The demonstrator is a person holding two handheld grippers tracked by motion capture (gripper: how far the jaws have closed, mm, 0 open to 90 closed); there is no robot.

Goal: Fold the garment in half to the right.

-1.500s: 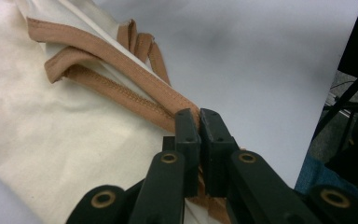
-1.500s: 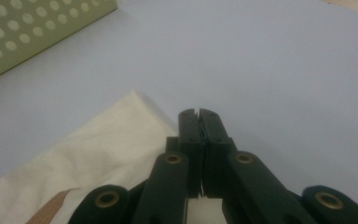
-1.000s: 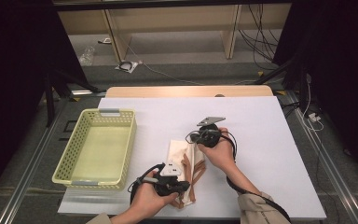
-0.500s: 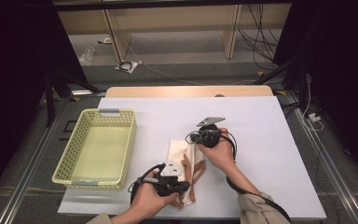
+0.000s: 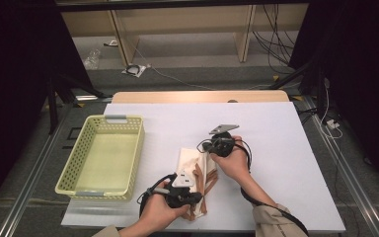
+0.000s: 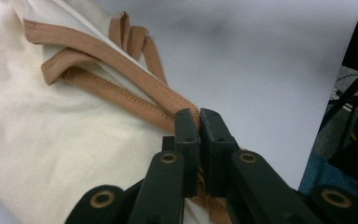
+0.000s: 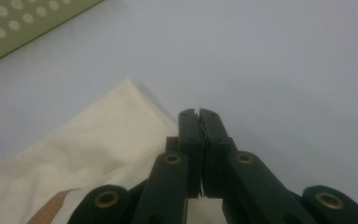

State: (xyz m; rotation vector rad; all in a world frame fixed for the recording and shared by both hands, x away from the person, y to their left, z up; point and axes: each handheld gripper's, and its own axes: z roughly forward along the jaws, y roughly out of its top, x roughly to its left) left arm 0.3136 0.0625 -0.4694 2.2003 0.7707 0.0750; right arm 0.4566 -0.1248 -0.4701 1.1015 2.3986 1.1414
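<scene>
White surface [image 5: 286, 148] with a yellow basket [image 5: 103, 158] at its left edge; the cream tote bag [image 5: 193, 170] lies near the front edge, long axis running front to back. Left claw [image 6: 199, 122] is pinched on the brown strap [image 6: 121, 93] at the near end. Right claw [image 7: 199, 122] is closed at the bag's far corner, can't tell if it has cloth.

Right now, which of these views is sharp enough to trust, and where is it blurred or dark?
Left gripper view: crisp, stitching on the brown strap reads clearly. Right gripper view: soft, the cream bag and basket are blurred. High view: evenly lit white table, black surroundings at both sides, coarse detail.
</scene>
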